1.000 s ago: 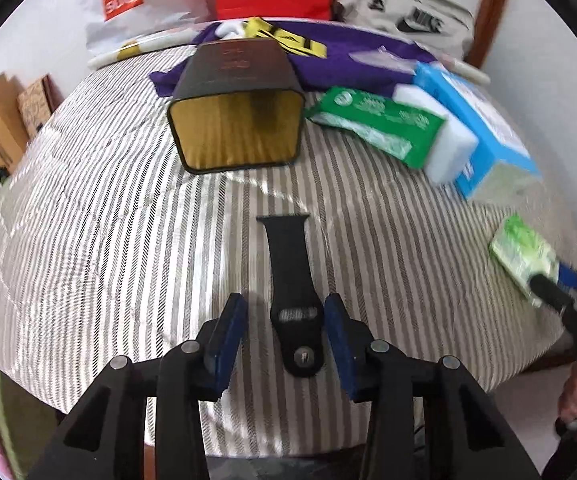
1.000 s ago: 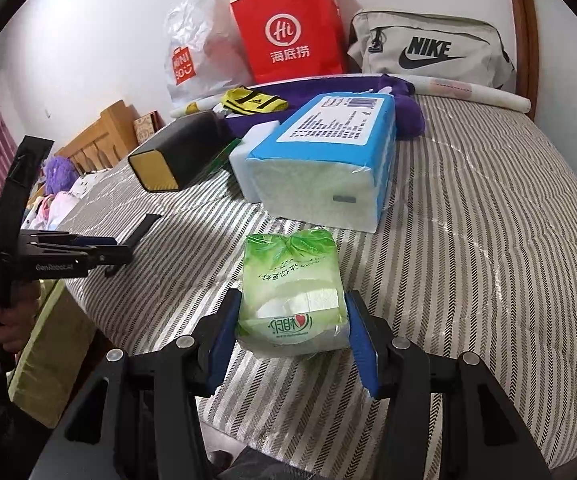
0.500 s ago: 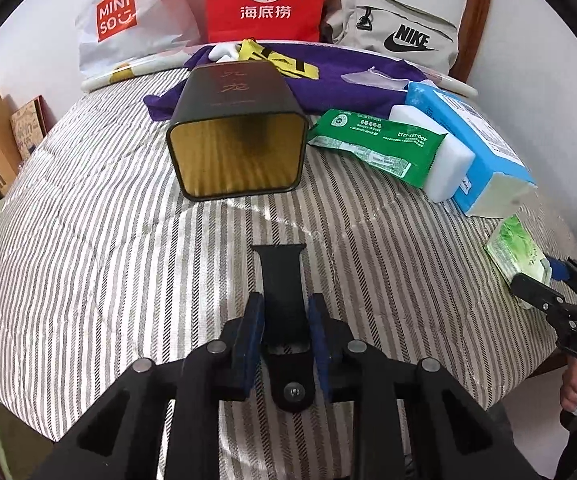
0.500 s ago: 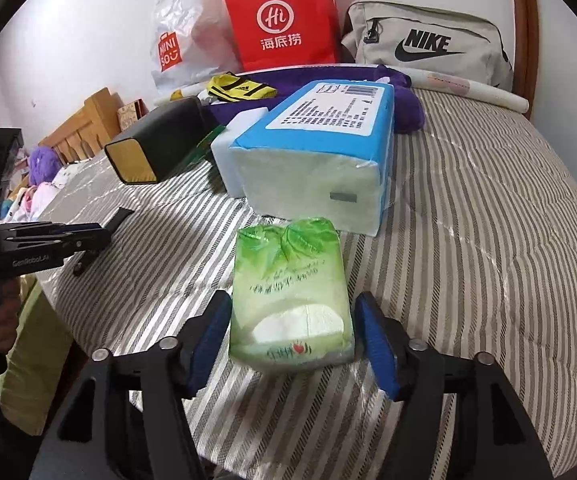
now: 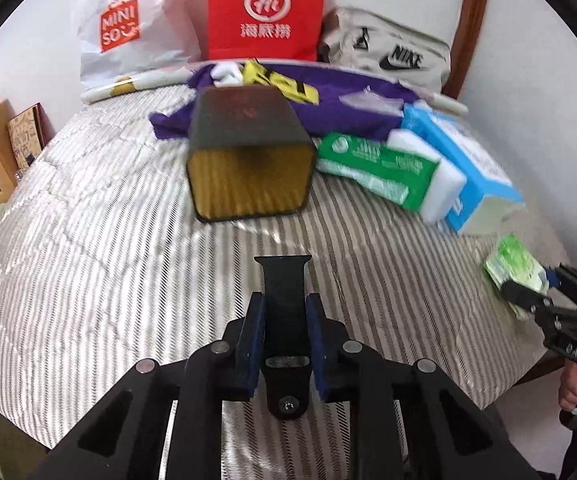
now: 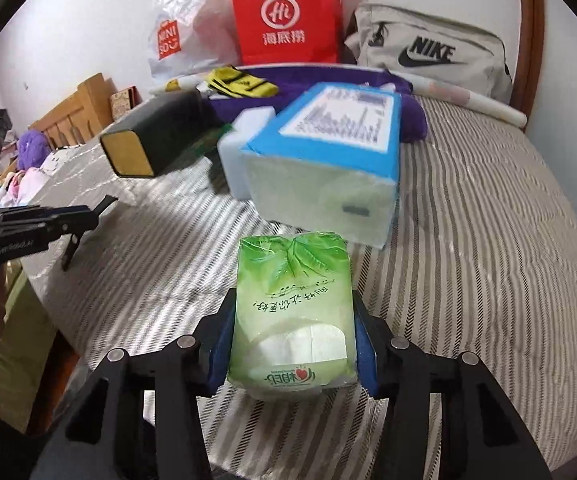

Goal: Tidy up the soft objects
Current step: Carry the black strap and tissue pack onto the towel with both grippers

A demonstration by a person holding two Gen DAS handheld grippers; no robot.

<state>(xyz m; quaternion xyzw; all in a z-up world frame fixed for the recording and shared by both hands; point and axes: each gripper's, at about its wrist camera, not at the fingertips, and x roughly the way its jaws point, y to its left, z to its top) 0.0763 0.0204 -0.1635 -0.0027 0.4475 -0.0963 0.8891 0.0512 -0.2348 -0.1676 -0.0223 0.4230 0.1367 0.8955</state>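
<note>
My left gripper (image 5: 284,312) is shut on a black watch strap (image 5: 286,292) and holds it just above the striped bedcover (image 5: 88,280). My right gripper (image 6: 293,308) is shut on a small green tissue pack (image 6: 294,312), which also shows in the left wrist view (image 5: 514,268), near the bed's front edge. The left gripper with the strap shows at the left of the right wrist view (image 6: 84,220).
A black box with a gold open end (image 5: 248,160) lies ahead. A green wipes pack (image 5: 376,164), a white sponge block (image 5: 436,176) and a blue tissue pack (image 6: 328,152) lie right of it. A purple cloth (image 5: 328,108), bags and a grey pouch (image 6: 428,56) sit at the back.
My left gripper closed on the watch strap and raised it. My right gripper closed on the green tissue pack and lifted it slightly.
</note>
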